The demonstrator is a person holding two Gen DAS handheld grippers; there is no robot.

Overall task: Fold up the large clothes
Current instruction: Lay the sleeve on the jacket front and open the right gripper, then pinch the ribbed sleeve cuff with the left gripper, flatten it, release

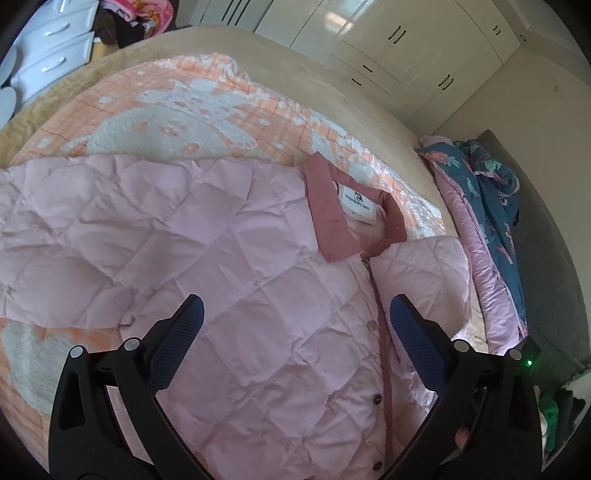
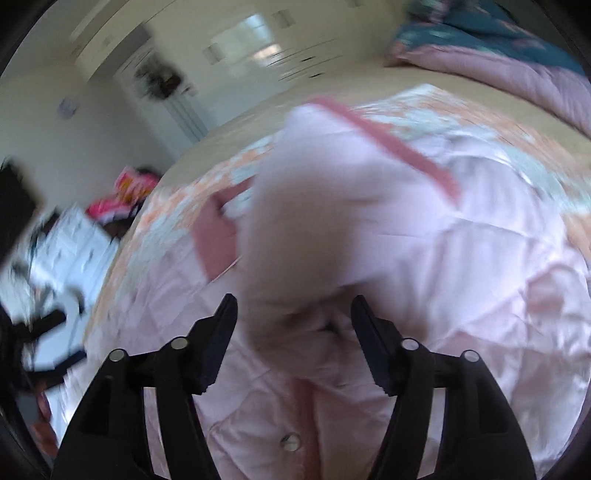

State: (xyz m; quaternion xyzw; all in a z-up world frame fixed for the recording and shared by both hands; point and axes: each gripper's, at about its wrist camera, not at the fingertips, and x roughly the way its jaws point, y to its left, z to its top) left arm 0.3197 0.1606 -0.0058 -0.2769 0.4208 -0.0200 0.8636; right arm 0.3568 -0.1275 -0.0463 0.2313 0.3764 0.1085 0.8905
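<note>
Both grippers, left point(image 1: 295, 317) and right point(image 2: 293, 314), hover with jaws apart, empty, over the jacket point(image 1: 229, 258).

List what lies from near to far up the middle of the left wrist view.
left gripper → pink quilted jacket → its dusty-rose collar → orange-and-white blanket → beige bed edge → white wardrobe doors.

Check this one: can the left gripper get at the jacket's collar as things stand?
Probably yes. The left gripper is open above the pink jacket, and the darker collar lies flat ahead of its fingers with only quilted fabric between them. Nothing covers the collar, and the right gripper is not in this view.
</note>
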